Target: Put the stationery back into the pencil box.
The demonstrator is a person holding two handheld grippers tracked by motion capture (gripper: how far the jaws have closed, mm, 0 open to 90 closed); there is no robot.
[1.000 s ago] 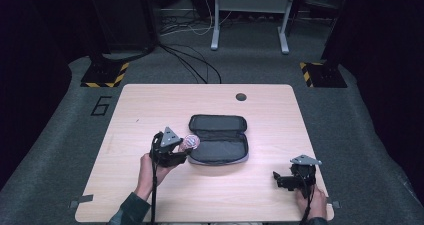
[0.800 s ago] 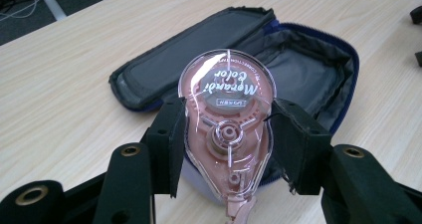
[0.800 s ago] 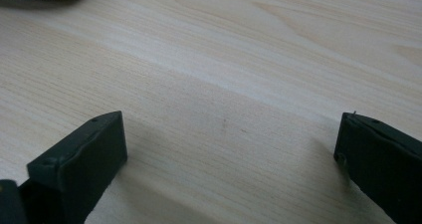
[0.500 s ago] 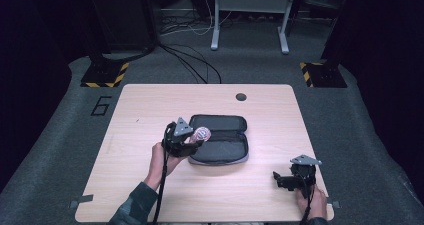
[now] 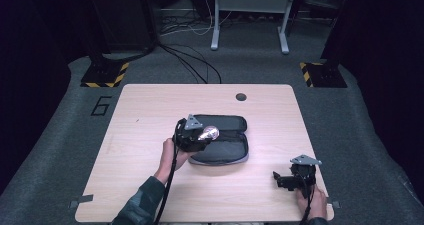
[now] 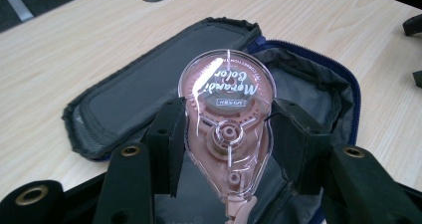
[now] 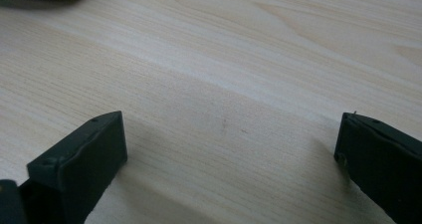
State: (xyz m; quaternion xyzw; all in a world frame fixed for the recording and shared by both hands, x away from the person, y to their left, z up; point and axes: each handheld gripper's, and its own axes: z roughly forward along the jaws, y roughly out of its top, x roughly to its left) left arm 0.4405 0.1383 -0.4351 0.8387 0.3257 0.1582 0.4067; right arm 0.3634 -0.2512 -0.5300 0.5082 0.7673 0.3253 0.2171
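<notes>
**My count of the things on and around the table**

I count one table (image 5: pixel 150 110), with one round hole (image 5: pixel 241 96) near its far edge. On it lies one open pencil case (image 5: pixel 225 147) with two halves, and there is one correction tape roller (image 6: pixel 226 119), pink and clear. I have two grippers: my left gripper (image 5: pixel 199 137) and my right gripper (image 5: pixel 287 179), each with two black jaws. On the floor I see two yellow-black striped bases (image 5: pixel 105 75) and one painted number six (image 5: pixel 101 105).
</notes>
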